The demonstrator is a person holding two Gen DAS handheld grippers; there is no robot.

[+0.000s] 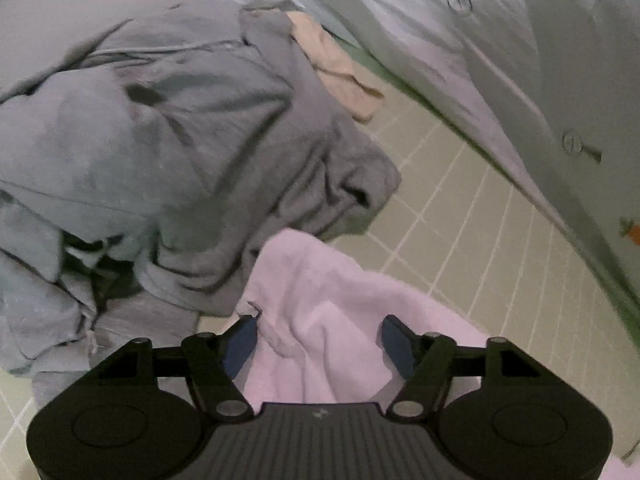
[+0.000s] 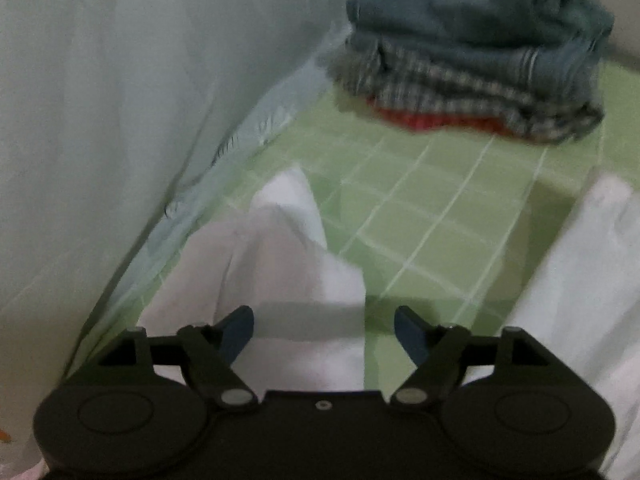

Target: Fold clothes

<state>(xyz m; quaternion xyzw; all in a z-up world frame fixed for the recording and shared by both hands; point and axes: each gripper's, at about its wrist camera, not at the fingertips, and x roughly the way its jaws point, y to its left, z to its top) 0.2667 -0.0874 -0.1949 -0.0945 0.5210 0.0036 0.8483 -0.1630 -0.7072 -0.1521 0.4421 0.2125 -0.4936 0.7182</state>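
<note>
Left gripper (image 1: 318, 340): jaws spread, pale pink towel (image 1: 320, 292) bunched btwn them, pads not pressing. Right gripper (image 2: 324, 334): jaws spread over the white cloth (image 2: 280, 248) (prob. same towel), its corner btwn them.

Home: checked bedsheet (image 2: 420, 216), folded clothes (image 2: 472, 56)

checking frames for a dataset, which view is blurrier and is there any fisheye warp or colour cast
Right wrist view is blurrier: the folded stack is smeared and the white towel has soft edges. Left wrist view is sharper, with crisp creases on the grey garment. Both views bend the green checked sheet lines and have black corners; the towel looks pinkish in the left wrist view.
</note>
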